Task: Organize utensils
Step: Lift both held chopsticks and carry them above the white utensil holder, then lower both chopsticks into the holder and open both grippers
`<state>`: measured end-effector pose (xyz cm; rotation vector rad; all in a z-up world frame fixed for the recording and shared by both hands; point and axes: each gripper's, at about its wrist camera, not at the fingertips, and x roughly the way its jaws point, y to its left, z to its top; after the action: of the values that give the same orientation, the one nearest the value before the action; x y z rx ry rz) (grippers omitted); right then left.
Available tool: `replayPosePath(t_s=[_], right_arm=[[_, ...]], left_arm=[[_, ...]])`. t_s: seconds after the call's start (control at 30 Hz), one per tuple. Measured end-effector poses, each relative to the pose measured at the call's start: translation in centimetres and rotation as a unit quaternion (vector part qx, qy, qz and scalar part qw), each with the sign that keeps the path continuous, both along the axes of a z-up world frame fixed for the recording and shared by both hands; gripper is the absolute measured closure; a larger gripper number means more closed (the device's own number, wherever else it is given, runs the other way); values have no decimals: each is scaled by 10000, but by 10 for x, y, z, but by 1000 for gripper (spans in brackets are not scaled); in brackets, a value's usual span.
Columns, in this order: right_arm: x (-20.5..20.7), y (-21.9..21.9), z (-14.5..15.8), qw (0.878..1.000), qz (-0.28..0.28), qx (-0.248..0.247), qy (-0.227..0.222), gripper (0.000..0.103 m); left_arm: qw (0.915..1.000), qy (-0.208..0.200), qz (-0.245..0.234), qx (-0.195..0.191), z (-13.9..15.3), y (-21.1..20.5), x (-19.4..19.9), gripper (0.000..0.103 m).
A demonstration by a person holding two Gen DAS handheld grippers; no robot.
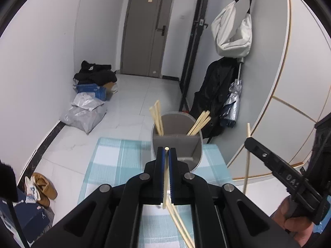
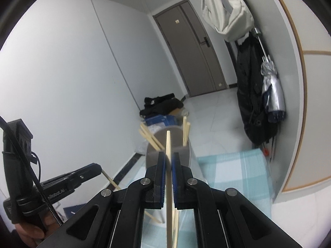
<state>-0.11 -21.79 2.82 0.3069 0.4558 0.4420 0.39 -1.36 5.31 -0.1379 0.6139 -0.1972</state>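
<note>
A grey divided utensil holder (image 1: pixel 178 142) stands on a blue-and-white checked tablecloth (image 1: pixel 115 159) and holds several pale wooden chopsticks (image 1: pixel 157 117). My left gripper (image 1: pixel 166 150) is shut on a chopstick (image 1: pixel 165 186) just in front of the holder. My right gripper (image 2: pixel 169 157) is shut on another chopstick (image 2: pixel 168 165), which stands upright before the holder (image 2: pixel 167 144). The right gripper also shows in the left wrist view (image 1: pixel 251 141), and the left gripper shows in the right wrist view (image 2: pixel 97 168). More chopsticks (image 1: pixel 180 225) lie on the cloth below.
The table ends just behind the holder, with white tiled floor (image 1: pixel 132 103) beyond. A curved white wall panel (image 1: pixel 275 111) stands close on the right. Bags and boxes (image 1: pixel 89 101) lie on the floor at left, and coats and an umbrella (image 1: pixel 223 97) hang at right.
</note>
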Motion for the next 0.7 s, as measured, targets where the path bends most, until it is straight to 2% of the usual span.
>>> replayPosePath(t_s=[0.4,0.7], right_arm=[[37,5,54,9990,55,175,-405,98],[86,17,97,9960,-69,189,-869,98]], left_arm=[[9989,-284,-322,-161,58,-1,24,102],[9970,-454,-498,-388,97,4,57,102]])
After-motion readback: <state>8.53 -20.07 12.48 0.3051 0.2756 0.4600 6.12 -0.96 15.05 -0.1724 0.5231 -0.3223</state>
